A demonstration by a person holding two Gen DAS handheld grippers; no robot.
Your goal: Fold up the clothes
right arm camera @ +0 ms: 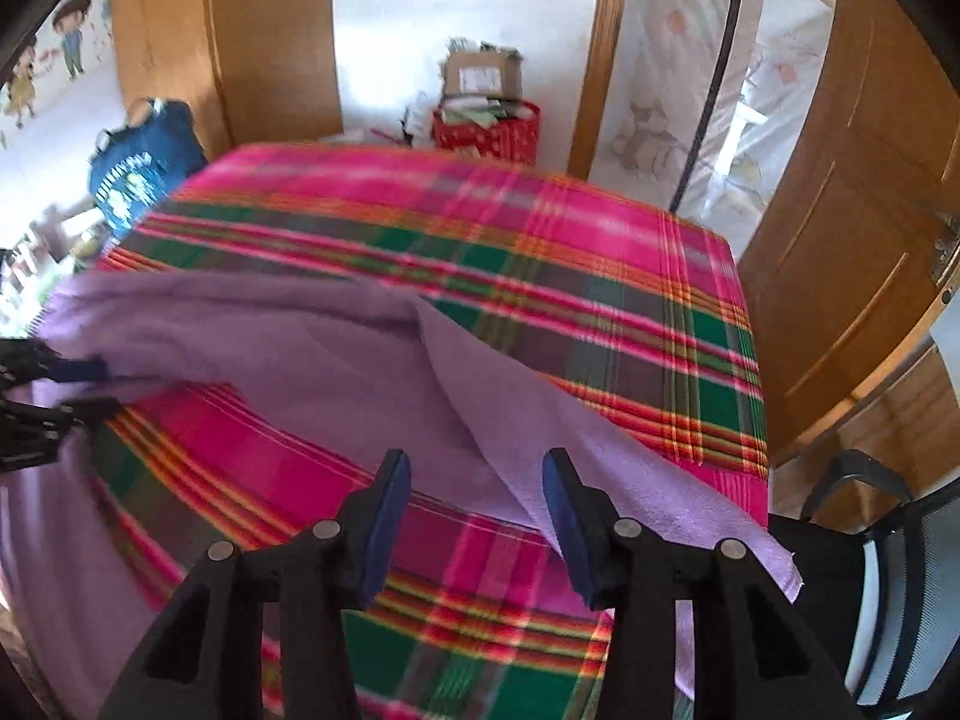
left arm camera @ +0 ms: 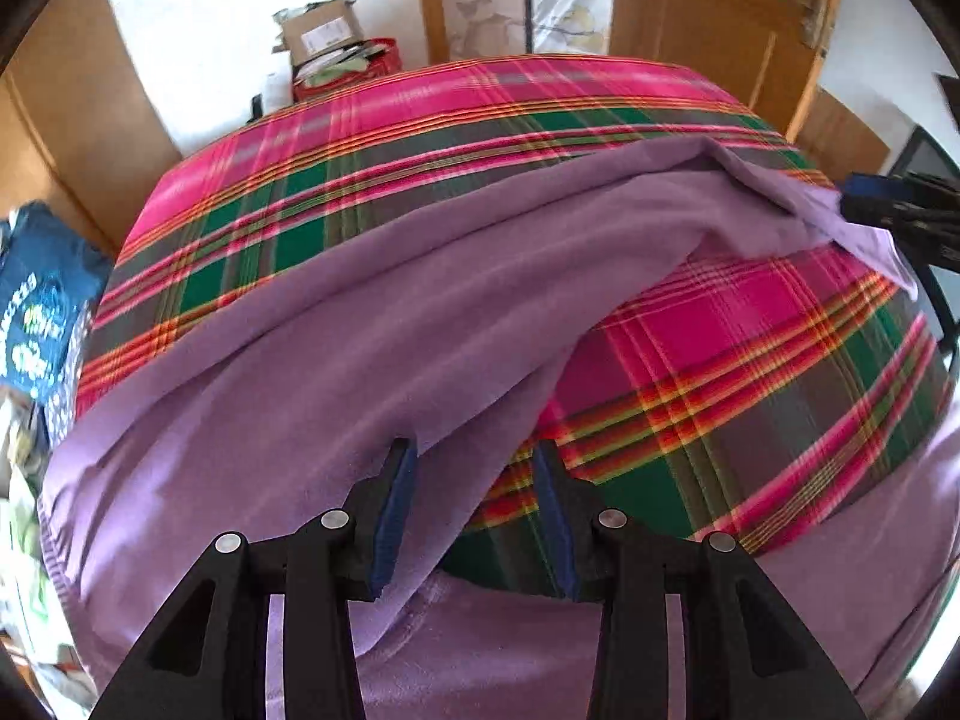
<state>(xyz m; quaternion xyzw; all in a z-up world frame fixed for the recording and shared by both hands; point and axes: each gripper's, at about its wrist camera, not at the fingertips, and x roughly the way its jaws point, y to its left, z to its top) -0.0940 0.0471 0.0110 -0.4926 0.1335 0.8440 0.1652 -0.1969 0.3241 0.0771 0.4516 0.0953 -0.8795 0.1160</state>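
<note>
Purple cloth lies draped across the plaid blanket, one edge doubled over toward the blanket's middle, the rest hanging off its near side.

Left gripper: jaws about half apart, a hanging fold of cloth between them; pads not visibly pressing.
Right gripper: jaws wide, nothing held; the cloth's corner lies just beside its right finger.

Judgement: the fold is being laid down. Do it well by letting both corners settle square with the blanket's stripes, then smoothing the ridge flat.

Cloth looks soft, fleecy, limp; blanket is woven, brightly striped, taut.
</note>
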